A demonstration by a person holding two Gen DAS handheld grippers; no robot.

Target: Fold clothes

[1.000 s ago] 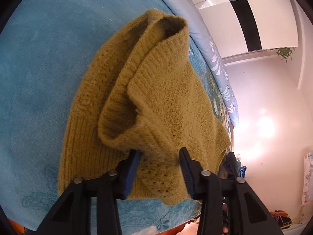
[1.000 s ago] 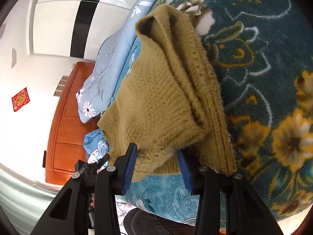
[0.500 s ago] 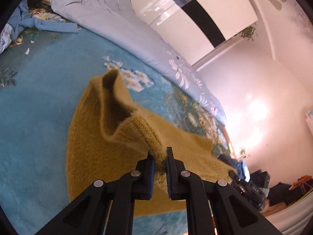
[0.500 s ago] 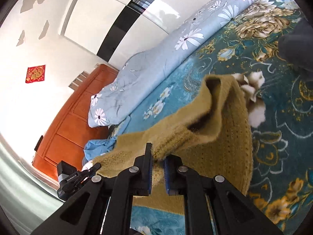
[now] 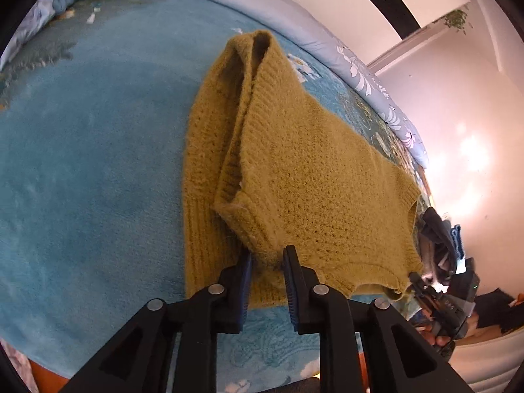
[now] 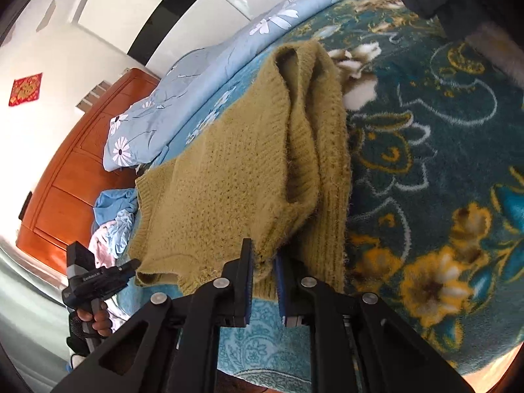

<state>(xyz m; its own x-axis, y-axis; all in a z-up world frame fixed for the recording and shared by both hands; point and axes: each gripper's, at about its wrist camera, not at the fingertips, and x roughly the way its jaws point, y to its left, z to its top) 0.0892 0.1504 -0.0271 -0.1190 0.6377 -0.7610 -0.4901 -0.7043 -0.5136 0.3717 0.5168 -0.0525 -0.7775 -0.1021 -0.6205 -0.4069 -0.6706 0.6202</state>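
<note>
The left claw (image 5: pixel 267 258) has its jaws a little apart, with the near corner of the mustard sweater (image 5: pixel 314 170) between them; the right claw (image 6: pixel 263 263) is nearly together on the other near corner. The sweater lies folded near the front edge of the bed (image 6: pixel 458 131), on a teal blanket with yellow flowers. Along the far edge is a pale blue quilt (image 6: pixel 203 75). Behind stand an orange wooden headboard (image 6: pixel 65 180) and white walls.
</note>
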